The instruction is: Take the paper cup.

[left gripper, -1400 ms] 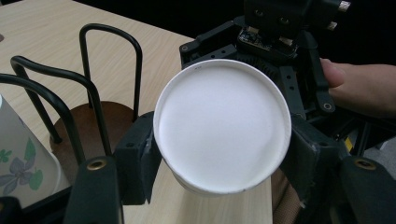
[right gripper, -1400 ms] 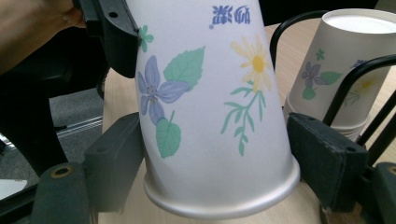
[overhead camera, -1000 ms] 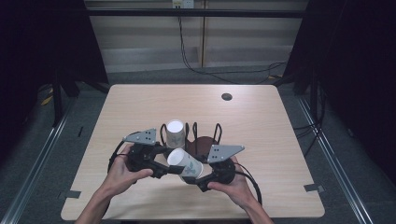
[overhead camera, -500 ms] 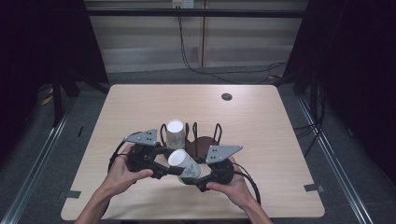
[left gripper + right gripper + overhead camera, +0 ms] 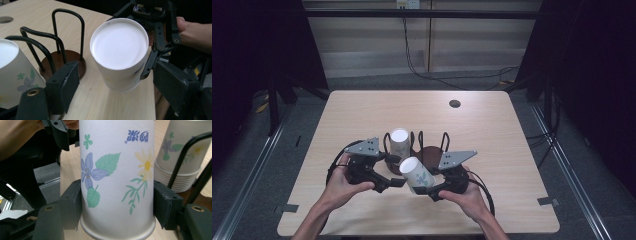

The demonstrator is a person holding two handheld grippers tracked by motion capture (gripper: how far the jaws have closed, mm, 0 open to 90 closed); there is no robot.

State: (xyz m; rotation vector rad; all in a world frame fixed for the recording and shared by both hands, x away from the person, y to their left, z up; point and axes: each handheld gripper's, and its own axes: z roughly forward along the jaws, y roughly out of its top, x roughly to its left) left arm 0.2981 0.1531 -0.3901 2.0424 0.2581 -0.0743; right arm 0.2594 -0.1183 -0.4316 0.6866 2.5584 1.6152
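Observation:
A flowered paper cup [image 5: 414, 172] is tilted above the table's near side, and my right gripper [image 5: 424, 187] is shut on it. In the right gripper view both black jaws press the cup's [image 5: 115, 157] sides, its rim toward the camera. My left gripper [image 5: 398, 181] is open just left of the cup. In the left gripper view the cup's white bottom [image 5: 118, 47] faces me, between and beyond the widely spread jaws. A stack of the same cups [image 5: 399, 142] stands upside down in a black wire rack with a brown base [image 5: 432, 150].
The wooden table [image 5: 512, 135] has a round hole [image 5: 455, 104] near its far right. The stack [image 5: 177, 157] and the rack's loops [image 5: 65, 27] stand close behind both grippers. Dark floor and rails surround the table.

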